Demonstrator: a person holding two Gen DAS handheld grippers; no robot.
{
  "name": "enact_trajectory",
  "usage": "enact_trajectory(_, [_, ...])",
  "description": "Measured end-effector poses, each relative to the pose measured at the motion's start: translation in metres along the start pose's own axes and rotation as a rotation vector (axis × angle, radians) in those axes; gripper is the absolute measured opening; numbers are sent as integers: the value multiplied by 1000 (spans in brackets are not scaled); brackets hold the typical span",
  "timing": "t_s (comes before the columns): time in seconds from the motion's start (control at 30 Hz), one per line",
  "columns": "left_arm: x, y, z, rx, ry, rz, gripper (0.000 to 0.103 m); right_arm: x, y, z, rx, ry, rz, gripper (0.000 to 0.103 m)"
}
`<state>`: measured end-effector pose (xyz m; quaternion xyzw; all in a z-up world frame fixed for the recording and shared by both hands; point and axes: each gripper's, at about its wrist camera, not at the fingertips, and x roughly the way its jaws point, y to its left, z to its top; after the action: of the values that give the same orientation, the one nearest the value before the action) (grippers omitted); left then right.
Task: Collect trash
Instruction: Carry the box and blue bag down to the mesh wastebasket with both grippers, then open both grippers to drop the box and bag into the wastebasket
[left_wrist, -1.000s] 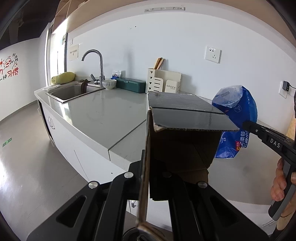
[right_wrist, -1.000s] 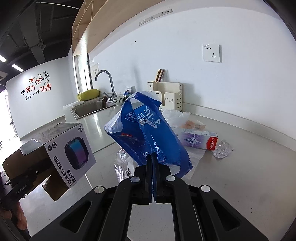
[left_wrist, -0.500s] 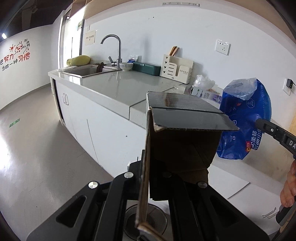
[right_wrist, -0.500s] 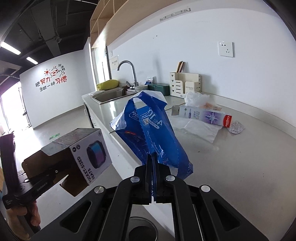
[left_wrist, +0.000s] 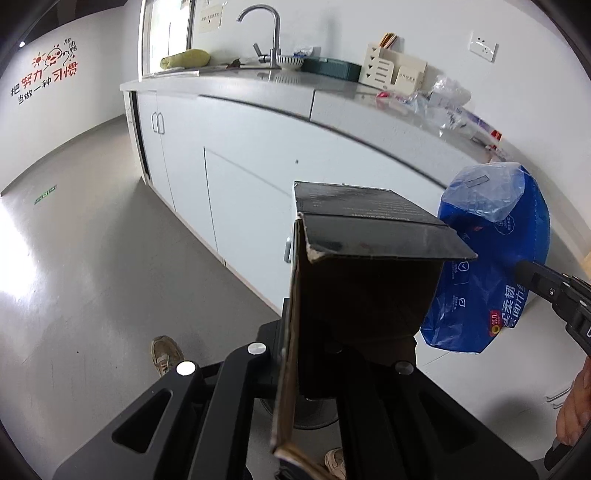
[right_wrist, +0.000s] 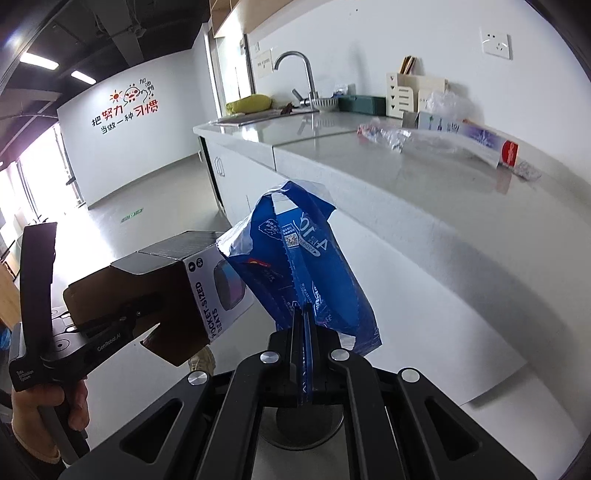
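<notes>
My left gripper (left_wrist: 314, 354) is shut on an opened black speaker box (left_wrist: 365, 266), held in the air beside the counter; the box also shows in the right wrist view (right_wrist: 192, 295). My right gripper (right_wrist: 304, 332) is shut on a blue plastic wrapper bag (right_wrist: 306, 266), which also shows in the left wrist view (left_wrist: 491, 266), right of the box. A round trash bin (right_wrist: 306, 428) sits on the floor below both grippers, mostly hidden by them. More trash lies on the counter: a toothpaste box (right_wrist: 476, 138) and crumpled clear plastic (right_wrist: 391, 134).
The white counter (right_wrist: 406, 177) with cabinets (left_wrist: 229, 177) runs along the wall. A sink with faucet (left_wrist: 266, 33), a bowl, a green case and a cream utensil holder (left_wrist: 391, 70) stand on it. The person's shoe (left_wrist: 166, 354) is on the grey floor.
Both grippers have dropped from counter height to below the counter edge, carrying the box and the blue bag. The bin below has come closer. Both grips are unchanged.
</notes>
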<state>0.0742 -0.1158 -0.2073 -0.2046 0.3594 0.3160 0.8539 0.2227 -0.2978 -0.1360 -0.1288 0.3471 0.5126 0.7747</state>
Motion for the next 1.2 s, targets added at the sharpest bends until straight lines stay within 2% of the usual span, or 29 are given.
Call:
enact_trajectory(0.27, [95,11,-69,2,201,41,3,88,-8,-71,15,192,22,5])
enact_trajectory(0.53, [191,16,-122,-23,407,22,3,191,-19,-136,11,414,21,6])
enact_trajectory(0.73, [263,14,-158,-50,556,10,3,258,-25,-170,10,558,10,6])
enact_trajectory(0.83, [289,16,-170,-59,608,7,3,282,-30,-180,21,609,9,6])
enact_trajectory(0.97, [313,19,-178,-115,661,-38,3,301,-38,-198,41,657,-4,6])
enact_trajectory(1.13, [314,21,-184,-106,657,-38,3,309,-29,-209,53,689,-13,6])
enact_trajectory(1.17, [310,25,-182,-107,654,-44,3,310,-29,-208,41,690,-19,8])
enact_trajectory(1.2, [309,27,-182,-105,654,-41,4,310,-28,-208,29,692,-30,16])
